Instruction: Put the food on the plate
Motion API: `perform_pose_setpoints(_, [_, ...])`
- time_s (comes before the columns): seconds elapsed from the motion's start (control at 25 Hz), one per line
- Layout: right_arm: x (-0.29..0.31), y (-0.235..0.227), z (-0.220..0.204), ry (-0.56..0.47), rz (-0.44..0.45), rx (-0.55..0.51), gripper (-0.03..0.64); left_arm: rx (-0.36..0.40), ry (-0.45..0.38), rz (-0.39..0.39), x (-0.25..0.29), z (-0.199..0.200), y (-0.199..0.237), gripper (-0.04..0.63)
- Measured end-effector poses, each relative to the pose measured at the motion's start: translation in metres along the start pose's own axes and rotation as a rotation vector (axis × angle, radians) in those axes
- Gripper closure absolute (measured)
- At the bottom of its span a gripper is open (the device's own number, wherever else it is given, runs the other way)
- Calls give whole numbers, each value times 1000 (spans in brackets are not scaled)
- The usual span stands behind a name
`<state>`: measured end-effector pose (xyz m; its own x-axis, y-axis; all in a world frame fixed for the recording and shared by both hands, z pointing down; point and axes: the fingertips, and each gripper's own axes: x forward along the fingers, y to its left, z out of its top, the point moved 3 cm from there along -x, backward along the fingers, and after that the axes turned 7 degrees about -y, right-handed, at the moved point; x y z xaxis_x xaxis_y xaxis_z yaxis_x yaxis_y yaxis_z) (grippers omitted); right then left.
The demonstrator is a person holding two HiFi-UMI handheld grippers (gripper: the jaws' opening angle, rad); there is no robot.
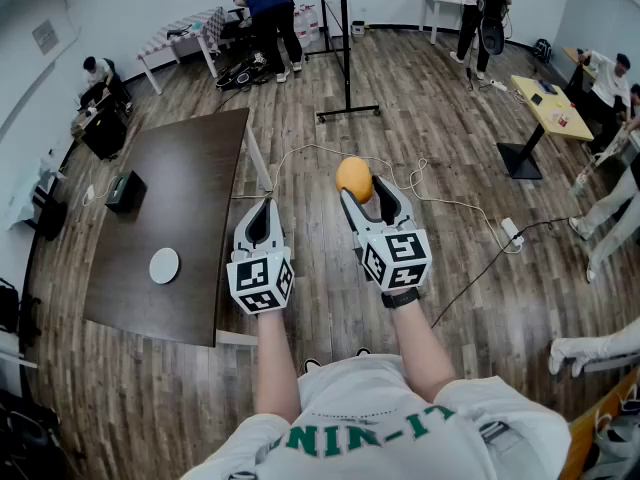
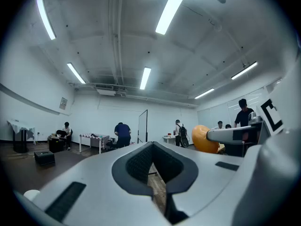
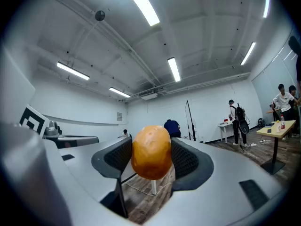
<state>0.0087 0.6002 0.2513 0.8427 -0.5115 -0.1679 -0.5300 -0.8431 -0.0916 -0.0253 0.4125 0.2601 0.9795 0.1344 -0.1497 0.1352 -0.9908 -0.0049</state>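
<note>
Wood floor (image 1: pixel 322 303) below food (image 1: pixel 354 179) in right tool (image 1: pixel 365 192)

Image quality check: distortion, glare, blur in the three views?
Head view: strong fisheye, floor bows toward the edges, sharp. Left gripper view: dark rounded corners, ceiling lights blown out. Right gripper view: same dark corners; orange food between the fingers sharp, no glare.
</note>
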Motion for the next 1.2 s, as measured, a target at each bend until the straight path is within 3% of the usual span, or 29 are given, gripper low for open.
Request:
perform_pose_setpoints(0.16, [-3,-7,5,-63,31,35,339,-10,1,-11,5,-5,-11,581])
perform_pose_setpoints(0.64, [-8,-27,-13,-7,105,74,339,10,28,35,5,-20,-37,581])
perform_pose_setpoints(0.96, [32,-3,-27,23,187,102,339,2,38,94,15,-28,0,581])
perform_pose_setpoints(1.2, [100,11,-40,32,218,92,339,-7,15,107,62,-33,51,581])
